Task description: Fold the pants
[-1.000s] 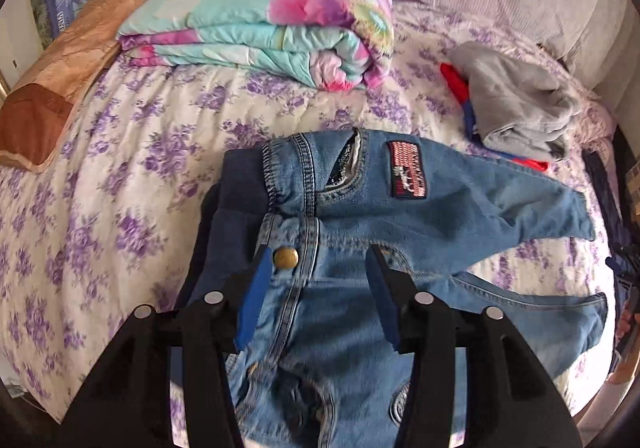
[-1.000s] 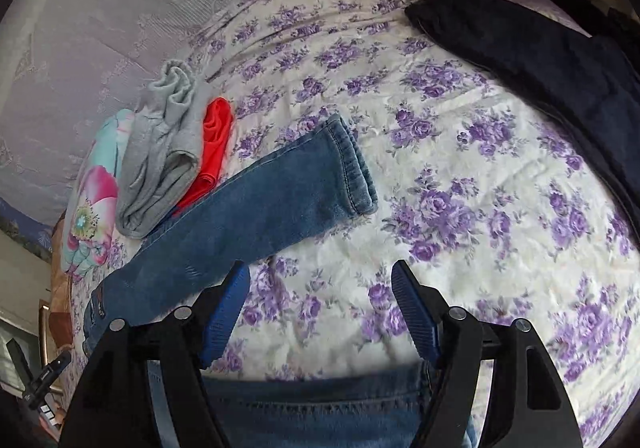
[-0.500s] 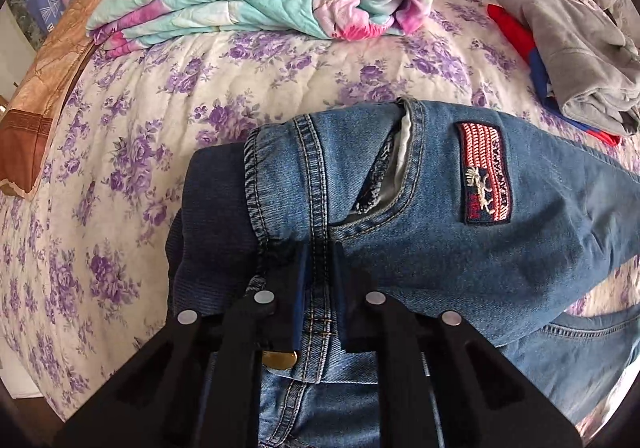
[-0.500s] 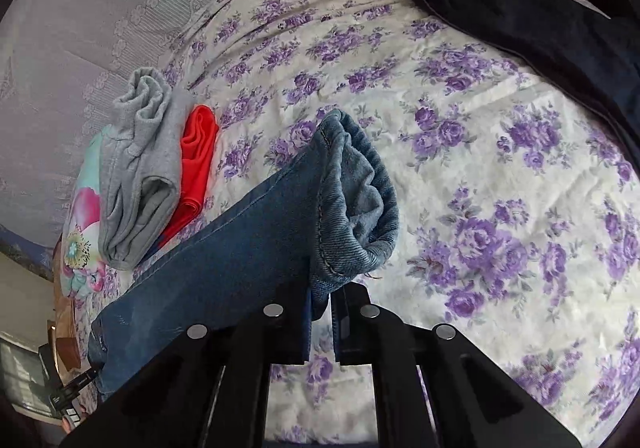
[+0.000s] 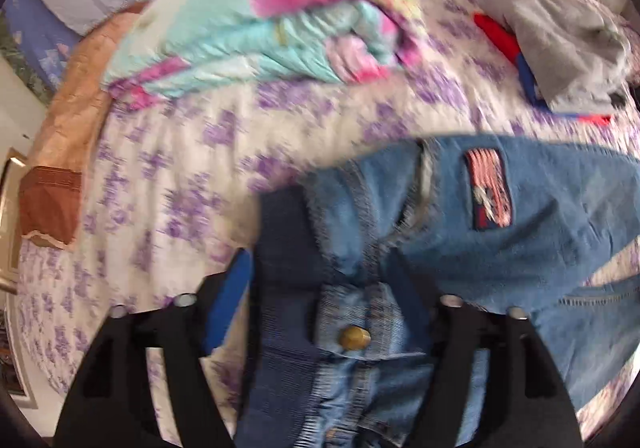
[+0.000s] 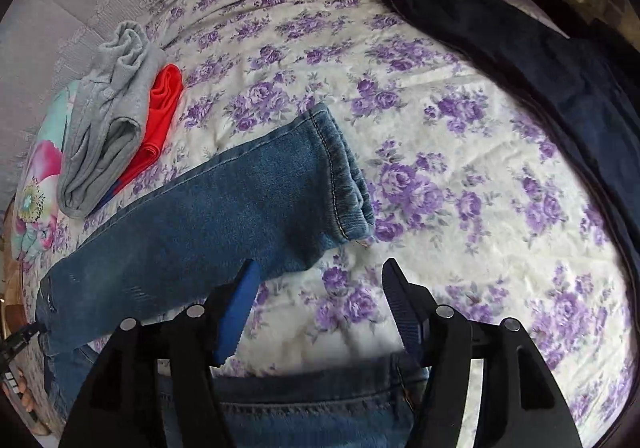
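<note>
Your jeans [image 5: 520, 240] lie on the flowered bedspread [image 5: 160, 208], filling the lower right of the left wrist view, waistband toward the frame's centre and the striped patch [image 5: 488, 188] at right of centre. The brass button [image 5: 354, 337] sits low in the middle, between the blue pads. Your left gripper [image 5: 324, 288] stands wide apart, its fingers straddling the waistband without pinching it; this view is blurred, so you cannot tell whether the pads touch the denim.

In the right wrist view one jeans leg [image 6: 224, 200] runs from the lower left up to its hem at centre, lying flat on the bedspread [image 6: 460, 176]. A second strip of denim crosses the bottom edge under the fingers. Your right gripper [image 6: 318, 308] is spread wide too, holding nothing, its left pad just beside the leg's lower edge.

Further out, a folded floral quilt [image 5: 272, 16] occupies the upper middle of the left view, a grey garment [image 6: 108, 120] over a red one [image 6: 164, 108] sits at the right view's upper left, and a dark cloth [image 6: 540, 60] fills its upper right.
</note>
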`<state>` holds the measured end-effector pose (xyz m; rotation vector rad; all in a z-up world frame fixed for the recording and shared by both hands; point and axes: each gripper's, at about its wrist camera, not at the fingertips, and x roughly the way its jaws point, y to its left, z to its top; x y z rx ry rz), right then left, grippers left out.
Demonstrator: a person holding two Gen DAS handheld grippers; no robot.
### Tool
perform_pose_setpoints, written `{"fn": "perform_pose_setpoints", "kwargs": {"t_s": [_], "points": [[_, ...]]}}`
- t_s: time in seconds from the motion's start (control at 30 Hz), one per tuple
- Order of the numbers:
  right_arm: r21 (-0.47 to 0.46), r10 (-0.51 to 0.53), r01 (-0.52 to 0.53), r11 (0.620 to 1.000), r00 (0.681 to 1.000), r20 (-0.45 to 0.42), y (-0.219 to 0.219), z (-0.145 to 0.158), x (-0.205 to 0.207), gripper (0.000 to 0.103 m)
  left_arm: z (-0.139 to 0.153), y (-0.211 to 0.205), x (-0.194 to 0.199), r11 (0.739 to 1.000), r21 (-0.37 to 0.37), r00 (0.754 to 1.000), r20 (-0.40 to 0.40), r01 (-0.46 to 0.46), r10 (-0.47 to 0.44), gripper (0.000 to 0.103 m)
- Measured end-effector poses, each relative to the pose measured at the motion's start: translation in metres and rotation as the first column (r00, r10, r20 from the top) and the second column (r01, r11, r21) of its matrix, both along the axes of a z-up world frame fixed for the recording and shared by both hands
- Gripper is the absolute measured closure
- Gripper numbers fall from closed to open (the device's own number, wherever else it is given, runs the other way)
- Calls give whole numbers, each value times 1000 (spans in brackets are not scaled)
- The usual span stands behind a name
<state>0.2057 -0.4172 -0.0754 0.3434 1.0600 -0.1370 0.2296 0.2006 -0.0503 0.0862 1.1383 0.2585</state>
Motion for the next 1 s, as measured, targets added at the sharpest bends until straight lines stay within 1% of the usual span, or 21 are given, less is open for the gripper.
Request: {"fn": "perform_pose_setpoints", "kwargs": {"t_s": [0.03,0.07,0.1,0.17,0.23,0.3,0.37,0.47,0.57,0.6,0.63,0.67,0.7,0.73,0.77,0.8,0.83,0.87,0.9,0.97,1.0], "points": [[14,2,-2,1000,1000,24,1,5,-15,29,13,10,-2,999,26,998,54,-23,21,15],[36,9,-10,999,999,35,0,9,-30,28,23,18,0,999,26,996,84,-23,21,14],[60,18,-21,998,999,42,2,10,-43,28,29,24,5,1000,8,996,90,5,-6,13],[86,32,-36,996,998,45,10,9,-64,28,31,32,23,994,-23,992,67,104,-102,12],[74,48,-51,996,998,43,24,8,-76,28,26,29,42,980,-51,982,28,190,-189,11],[55,75,-77,996,996,40,40,9,-82,28,10,23,57,956,-127,962,-32,265,-271,11],[31,97,-98,995,994,45,55,15,-84,28,-8,18,69,940,-168,945,-83,298,-315,11],[-28,121,-120,992,991,59,73,28,-83,28,-36,13,83,918,-214,917,-155,333,-368,11],[-70,176,-171,983,981,75,95,40,-65,28,-61,13,94,882,-321,884,-203,345,-420,11],[-89,208,-201,976,975,80,105,44,-54,28,-70,16,98,866,-371,876,-217,334,-431,14],[-109,253,-244,964,964,85,118,48,-41,28,-80,19,102,853,-422,873,-230,309,-430,20],[-117,320,-309,944,943,92,136,52,-28,28,-87,21,104,842,-459,874,-236,285,-425,29],[-109,402,-391,914,909,107,157,55,-12,28,-87,22,103,837,-467,882,-216,284,-419,39],[-93,491,-483,871,862,126,180,59,5,28,-81,18,97,824,-469,880,-180,317,-440,49],[-75,575,-570,818,806,139,204,62,22,28,-74,14,91,808,-466,873,-138,360,-468,71],[-52,660,-661,749,736,149,231,64,40,28,-66,11,85,797,-459,869,-97,393,-485,72],[-26,741,-747,665,655,148,260,64,58,28,-58,8,77,797,-424,868,-50,430,-495,72],[-14,804,-811,585,578,137,290,62,73,28,-54,7,72,794,-402,863,-21,455,-505,72],[-23,852,-857,515,510,119,319,58,89,28,-51,6,68,789,-397,860,-4,468,-511,72],[-35,918,-918,395,393,56,370,44,113,28,-48,5,63,786,-389,856,17,481,-516,72],[-32,934,-934,357,356,16,389,33,128,28,-46,6,65,785,-390,857,22,481,-515,72]]}}
